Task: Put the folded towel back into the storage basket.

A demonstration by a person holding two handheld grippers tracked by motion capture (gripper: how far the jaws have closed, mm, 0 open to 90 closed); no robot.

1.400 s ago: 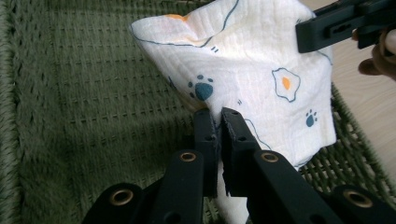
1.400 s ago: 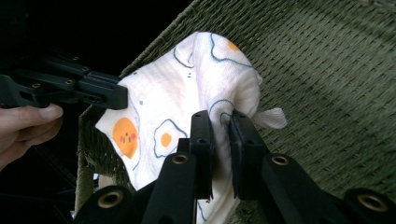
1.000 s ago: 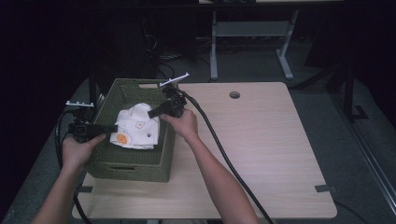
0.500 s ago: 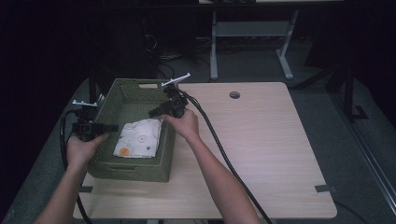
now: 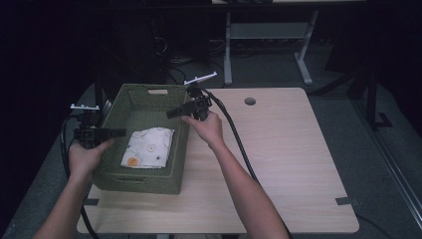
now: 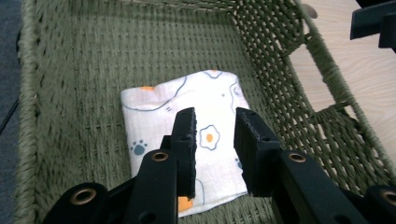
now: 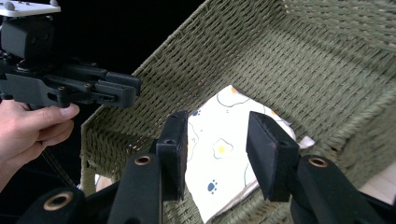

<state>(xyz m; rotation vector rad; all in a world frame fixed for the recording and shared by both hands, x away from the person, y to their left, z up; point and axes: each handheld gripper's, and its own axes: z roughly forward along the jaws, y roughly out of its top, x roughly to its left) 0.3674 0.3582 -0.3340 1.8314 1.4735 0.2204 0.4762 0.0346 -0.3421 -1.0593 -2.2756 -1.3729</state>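
A folded white cloth (image 5: 148, 148) printed with eggs and paw marks lies flat on the floor of a green woven basket (image 5: 149, 88). My left gripper (image 5: 118, 132) hovers over the basket's left rim, pointing inward. Its jaws have just been opening and stand open above the cloth (image 6: 159, 100) with nothing between them. My right gripper (image 5: 171, 113) hangs over the right rim. It too has just been opening and stands open above the cloth (image 7: 219, 149). In the right gripper view the left gripper (image 7: 126, 88) shows across the basket wall (image 7: 280, 56), held in a hand.
The basket stands on the left part of a light wooden table (image 5: 288, 159) with a round cable hole (image 5: 250, 101). A thick black cable (image 5: 239, 144) trails from the right gripper along the forearm. A desk frame (image 5: 229, 45) stands behind on dark floor.
Both grippers have let go of the cloth, which dropped from a bunched, lifted pose to lie flat in the basket. The right gripper drew up and back toward the right rim.
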